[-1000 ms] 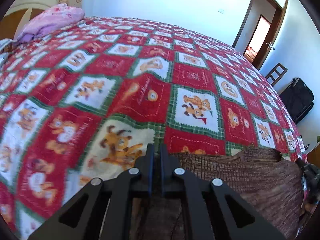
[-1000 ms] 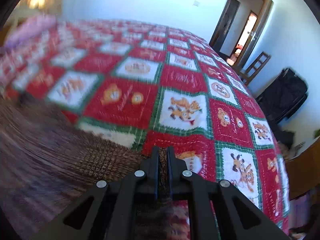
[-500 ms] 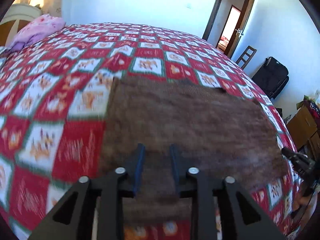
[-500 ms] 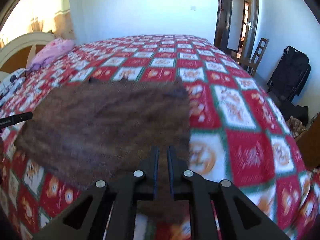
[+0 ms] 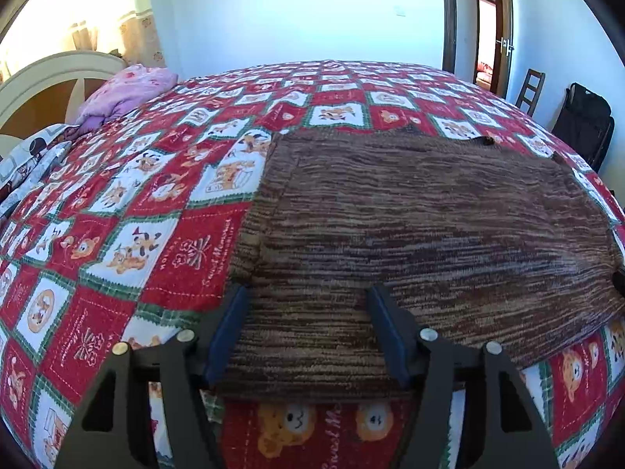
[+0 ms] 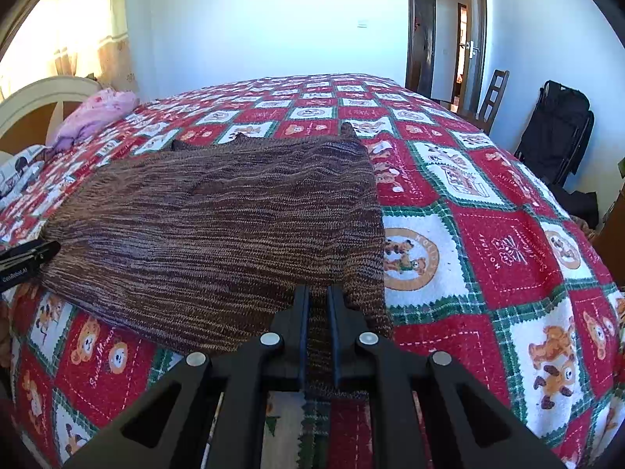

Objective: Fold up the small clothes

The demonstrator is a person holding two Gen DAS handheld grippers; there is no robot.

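A brown striped knit garment (image 5: 422, 226) lies spread flat on a bed covered with a red, white and green cartoon-print quilt (image 5: 129, 211). It lies on the near part of the bed, its near hem close to the bed's near edge.

Left claw (image 5: 308, 305): jaws stand apart over the garment's near left corner and have just been opening. The knit lies between the blue-lined fingers (image 5: 230, 324), but the pads do not press it; the garment is released on this side.

Right claw (image 6: 317, 305): jaws nearly together, clenched on a fold of the garment's near right edge, with knit fabric visible in the narrow gap between the fingers (image 6: 302, 324).

In the right wrist view the tip of the left claw shows at the far left, at the garment's left edge.

Surroundings: a pink bundle of cloth (image 5: 129, 90) at the far left of the bed beside a cream headboard (image 5: 50, 74); an open door (image 6: 474, 39), a wooden chair (image 6: 492, 97) and a black bag (image 6: 554, 129) at the far right.
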